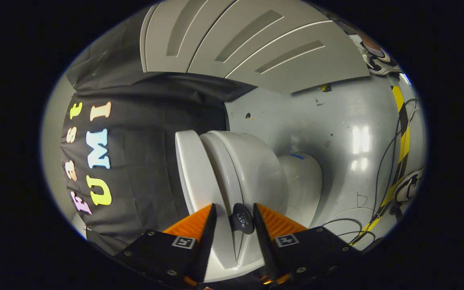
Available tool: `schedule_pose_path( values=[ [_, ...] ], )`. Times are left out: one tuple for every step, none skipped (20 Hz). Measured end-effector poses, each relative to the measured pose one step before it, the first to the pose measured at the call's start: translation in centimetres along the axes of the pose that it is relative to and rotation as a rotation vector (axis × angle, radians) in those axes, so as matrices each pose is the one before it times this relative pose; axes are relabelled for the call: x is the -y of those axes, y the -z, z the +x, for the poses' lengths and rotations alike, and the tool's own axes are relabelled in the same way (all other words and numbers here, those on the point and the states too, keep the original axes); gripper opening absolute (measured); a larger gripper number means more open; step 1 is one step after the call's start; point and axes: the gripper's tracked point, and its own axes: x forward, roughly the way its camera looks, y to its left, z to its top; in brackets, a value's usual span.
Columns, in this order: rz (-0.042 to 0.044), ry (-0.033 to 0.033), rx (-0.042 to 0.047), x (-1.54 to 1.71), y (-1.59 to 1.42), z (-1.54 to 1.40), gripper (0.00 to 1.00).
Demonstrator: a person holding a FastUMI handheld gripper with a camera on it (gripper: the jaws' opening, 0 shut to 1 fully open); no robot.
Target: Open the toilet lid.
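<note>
The view is rolled on its side. A white toilet [256, 169] stands on a grey floor, its pedestal [302, 177] on the far side from the cloth wall. The flat white lid [191, 173] lies against the seat [222, 161]. A small black oval tab [242, 218] sits at the lid's near rim. My gripper [235, 206] is open; its fingers straddle that rim, with the tab in the gap close to one finger [274, 225]. The other finger [195, 225] overlaps the lid's outer face. I cannot tell whether either finger touches.
Black cloth [143, 169] hangs right behind the lid side. A grey panelled wall [256, 40] rises beyond the toilet. Cables [381, 173] and yellow-black tape [403, 137] run over the floor [336, 121], and a person's shoes [408, 186] stand beside them.
</note>
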Motion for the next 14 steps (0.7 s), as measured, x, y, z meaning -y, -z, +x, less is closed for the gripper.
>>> schedule_pose_path(
  values=[
    [0.02411,-0.01358,-0.01209,-0.133,0.161,-0.113,0.49],
    [0.01686,-0.01047,-0.00684,0.009,0.055,0.087,0.41],
    [0.00649,-0.00459,-0.00678,0.325,0.083,0.120,0.33],
    [-0.00058,-0.00848,-0.00354,0.075,0.014,0.080,0.30],
    [-0.00112,0.00231,-0.00446,0.075,0.007,0.010,0.23],
    [0.00249,0.00091,-0.00707,-0.014,0.082,0.018,0.21],
    [-0.00390,0.00082,-0.00155,-0.186,-0.011,-0.103,0.18],
    [-0.01945,-0.00213,0.00257,-0.122,0.034,-0.059,0.16],
    [-0.02594,-0.00877,0.00489,-0.212,0.145,-0.226,0.11],
    [-0.03034,-0.00298,0.00558,-0.082,0.096,-0.075,0.08],
    [-0.01593,0.01286,0.00163,0.125,0.039,-0.130,0.02],
    [-0.00794,0.01595,0.00675,0.040,-0.197,0.039,0.00],
    [-0.00480,0.01457,0.00015,-0.064,0.043,-0.056,0.00],
    [-0.00617,0.01620,-0.00245,-0.053,-0.027,-0.020,0.00]
  ],
)
